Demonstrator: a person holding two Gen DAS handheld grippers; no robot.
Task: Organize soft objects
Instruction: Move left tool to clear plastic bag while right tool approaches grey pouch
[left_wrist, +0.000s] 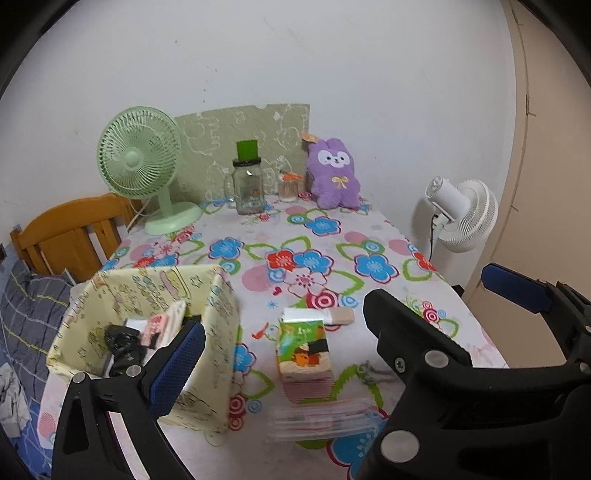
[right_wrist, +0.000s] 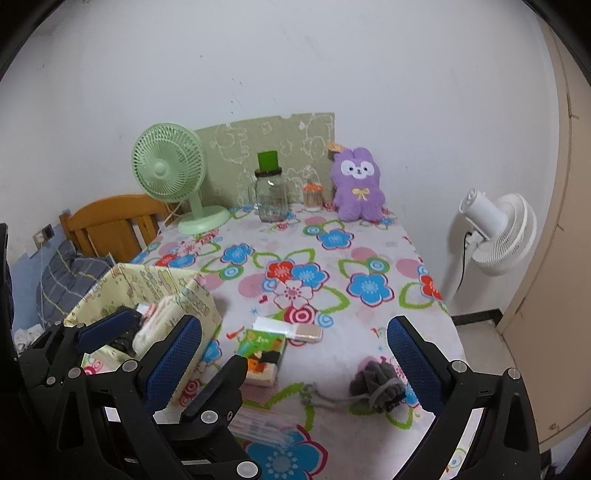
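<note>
A green and orange tissue pack (left_wrist: 304, 350) (right_wrist: 264, 350) lies mid-table on a red-striped stack. Left of it stands a pale yellow fabric box (left_wrist: 218, 332) (right_wrist: 199, 295) holding a black bundle (left_wrist: 122, 349) and pink-white soft items (left_wrist: 162, 323). A grey drawstring pouch (right_wrist: 376, 384) lies at the front right. A purple plush rabbit (left_wrist: 334, 173) (right_wrist: 356, 188) sits against the wall. My left gripper (left_wrist: 295, 358) is open and empty, its left finger at the box's front wall. My right gripper (right_wrist: 295, 362) is open and empty, just right of the left one, between tissue pack and pouch.
A small beige and white pack (left_wrist: 332, 315) lies behind the tissue pack, a clear plastic pack (left_wrist: 321, 417) in front. A green fan (left_wrist: 140, 162), a glass jar (left_wrist: 248, 188) and a toothpick pot (left_wrist: 289, 186) line the back. A white fan (right_wrist: 495, 232) stands beyond the table's right edge.
</note>
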